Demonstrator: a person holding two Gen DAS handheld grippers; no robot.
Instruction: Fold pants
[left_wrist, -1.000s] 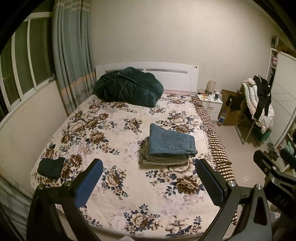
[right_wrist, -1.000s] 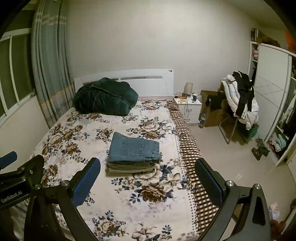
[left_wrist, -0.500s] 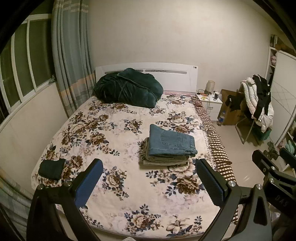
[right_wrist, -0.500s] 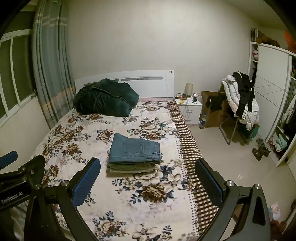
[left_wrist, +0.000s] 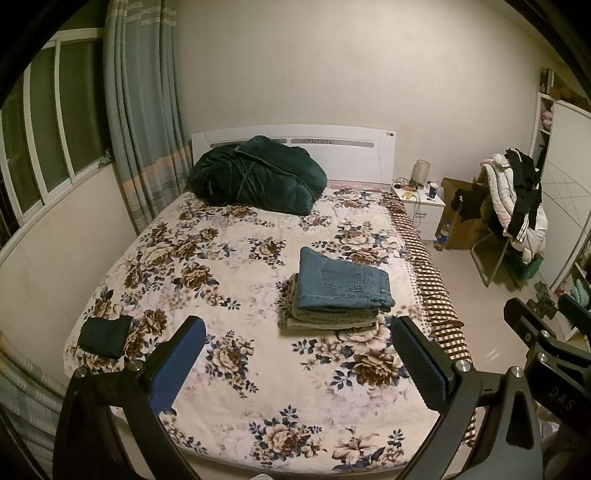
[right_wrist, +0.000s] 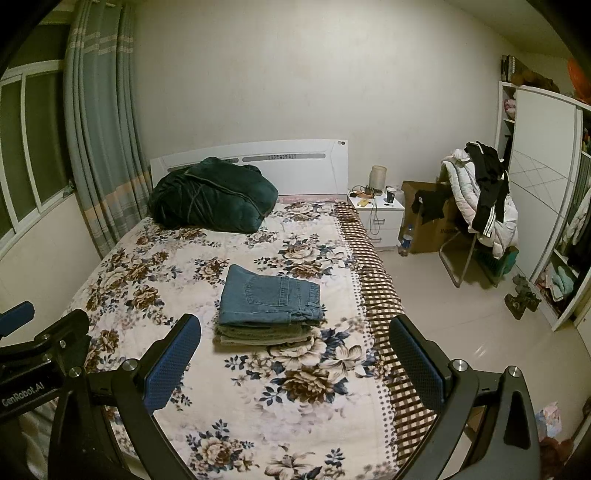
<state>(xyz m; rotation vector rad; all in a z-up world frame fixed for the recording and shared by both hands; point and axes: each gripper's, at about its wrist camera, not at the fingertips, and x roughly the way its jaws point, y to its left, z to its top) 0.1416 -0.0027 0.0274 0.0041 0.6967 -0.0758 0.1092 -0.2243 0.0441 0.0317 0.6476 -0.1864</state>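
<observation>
Folded blue denim pants (left_wrist: 341, 283) sitting on top of a small stack of folded olive and beige garments (left_wrist: 330, 318), right of centre on the floral-print bedspread (left_wrist: 229, 258), nearer the foot than the headboard. Looking already folded, back pocket facing up, edges roughly squared. Judging denim as medium-heavy, fairly stiff, not slippery, not fragile; holding its crease well but thick at waistband and seams. Best pinching at the folded edge or waistband corners, one gripper per side, since layers likely sliding off if grabbed by the top ply only. Left gripper (left_wrist: 295, 363) hanging above the foot of the bed, jaws spread wide, grasping nothing, well apart from the stack. Right gripper (right_wrist: 293, 363) likewise spread wide and empty, hovering short of the stack. Small dark green folded cloth (left_wrist: 105, 335) lying at the near left corner. Dark green bundled quilt (left_wrist: 258, 179) resting against the white headboard (left_wrist: 354, 147). Clothes-draped chair (left_wrist: 513, 206) standing off to the right.
</observation>
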